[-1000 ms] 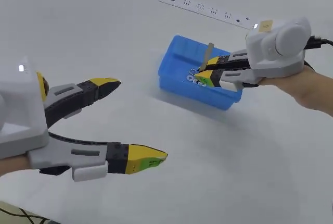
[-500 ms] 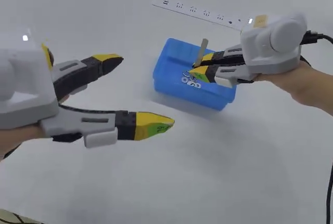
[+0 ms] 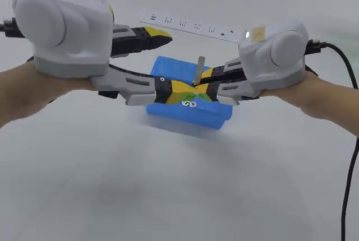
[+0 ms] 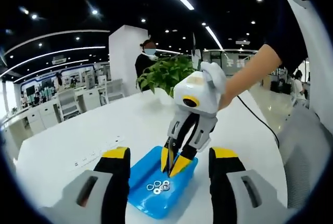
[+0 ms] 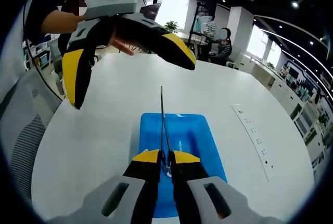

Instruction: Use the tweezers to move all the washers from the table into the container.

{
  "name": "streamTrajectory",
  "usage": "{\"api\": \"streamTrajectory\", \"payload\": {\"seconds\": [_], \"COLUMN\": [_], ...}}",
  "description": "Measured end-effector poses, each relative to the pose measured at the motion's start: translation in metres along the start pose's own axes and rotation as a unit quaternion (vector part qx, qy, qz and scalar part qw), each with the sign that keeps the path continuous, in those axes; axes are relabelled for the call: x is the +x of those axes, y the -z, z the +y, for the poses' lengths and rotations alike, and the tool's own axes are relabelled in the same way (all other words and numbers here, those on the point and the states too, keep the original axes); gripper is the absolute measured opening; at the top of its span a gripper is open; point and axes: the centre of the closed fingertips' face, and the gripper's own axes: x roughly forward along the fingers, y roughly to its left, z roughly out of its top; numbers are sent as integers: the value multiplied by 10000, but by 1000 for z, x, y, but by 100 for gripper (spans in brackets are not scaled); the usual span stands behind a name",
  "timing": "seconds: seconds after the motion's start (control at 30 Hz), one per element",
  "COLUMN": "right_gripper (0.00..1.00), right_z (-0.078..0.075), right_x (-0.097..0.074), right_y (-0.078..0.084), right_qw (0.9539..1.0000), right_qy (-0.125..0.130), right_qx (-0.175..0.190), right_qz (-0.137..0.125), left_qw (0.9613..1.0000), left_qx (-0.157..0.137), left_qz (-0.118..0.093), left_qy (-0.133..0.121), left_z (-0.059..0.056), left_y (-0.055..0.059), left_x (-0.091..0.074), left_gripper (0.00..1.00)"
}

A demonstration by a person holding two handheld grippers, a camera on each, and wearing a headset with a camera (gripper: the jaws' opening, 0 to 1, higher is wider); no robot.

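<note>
A blue container (image 3: pixel 168 113) stands mid-table with several washers (image 3: pixel 189 104) lying inside. My right gripper (image 3: pixel 205 84) comes in from the right, shut on metal tweezers (image 3: pixel 198 68) that stick up over the container. In the right gripper view the tweezers (image 5: pixel 162 114) run forward from the shut gripper (image 5: pixel 166 157) over the container (image 5: pixel 195 130). My left gripper (image 3: pixel 178 64) hovers open above the container's left side, one jaw high and one beside the right gripper's tips. The left gripper view shows the open gripper (image 4: pixel 170 157), the container (image 4: pixel 138 185) and the washers (image 4: pixel 160 186).
A white power strip (image 3: pixel 190 26) lies on the table behind the container. A black cable (image 3: pixel 349 89) trails from the right gripper. A potted plant (image 4: pixel 164 75) and a standing person are at the table's far side. The white table (image 3: pixel 168 185) spreads wide in front.
My left gripper has risen and moved right from the near left of the table to over the container, close to the right gripper. The right gripper still holds the tweezers there.
</note>
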Motion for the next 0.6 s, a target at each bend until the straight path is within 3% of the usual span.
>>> {"api": "streamTrajectory", "payload": {"seconds": [0.07, 0.23, 0.43, 0.6], "right_gripper": [8, 8, 8, 8], "right_z": [2, 4, 8, 11], "right_x": [-1, -1, -1, 0], "right_y": [-2, -5, -5, -5], "right_qw": [10000, 10000, 9999, 9999], "right_qy": [-19, -36, -89, -132], "right_qx": [35, -41, -48, -87], "right_qz": [-52, -69, -54, -30], "left_qw": [9999, 9984, 9962, 9958], "left_qx": [52, 240, 370, 389], "left_qz": [70, 335, 428, 426], "left_qy": [83, 388, 662, 712], "left_z": [-1, -11, -19, -18], "left_y": [0, 8, 13, 12], "left_x": [5, 15, 13, 12], "left_gripper": [64, 47, 26, 24]}}
